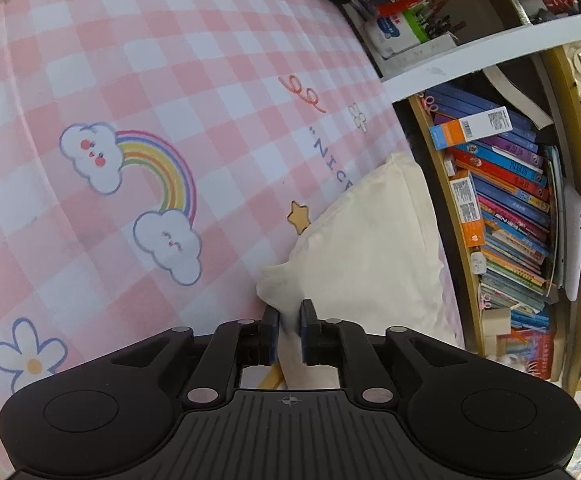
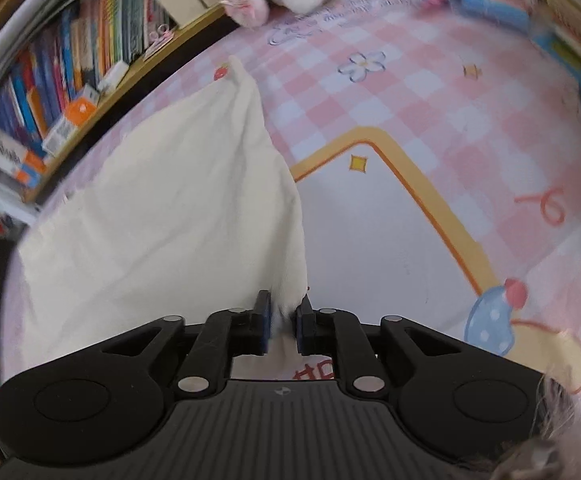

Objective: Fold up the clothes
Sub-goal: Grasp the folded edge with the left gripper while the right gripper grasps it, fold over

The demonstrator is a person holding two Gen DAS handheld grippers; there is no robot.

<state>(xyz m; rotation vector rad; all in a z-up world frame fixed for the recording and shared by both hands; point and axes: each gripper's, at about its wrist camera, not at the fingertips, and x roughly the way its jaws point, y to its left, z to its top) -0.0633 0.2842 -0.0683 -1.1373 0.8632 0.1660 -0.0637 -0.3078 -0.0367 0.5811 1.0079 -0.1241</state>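
Cream cloth [image 2: 162, 208] is pinched at an edge in both my left tongs [image 1: 289, 330] and right tongs [image 2: 282, 322], lifted off the checked desk [image 1: 130, 80] so it hangs ready to fold.

1. The left gripper [image 1: 289, 330] is matte black plastic, with a ribbed central deck carrying a small crosshair mark.
2. Two round, shallow discs sit on its broad outer lobes.
3. Silver rivets pin the angled linkage arms at their joints.
4. Its fingers [image 1: 269, 334] are short black blocks faced with blue pads.
5. The right gripper [image 2: 283, 326] has the same build: black shell, ribbed deck, silver pivots, blue-padded fingers [image 2: 261, 322].
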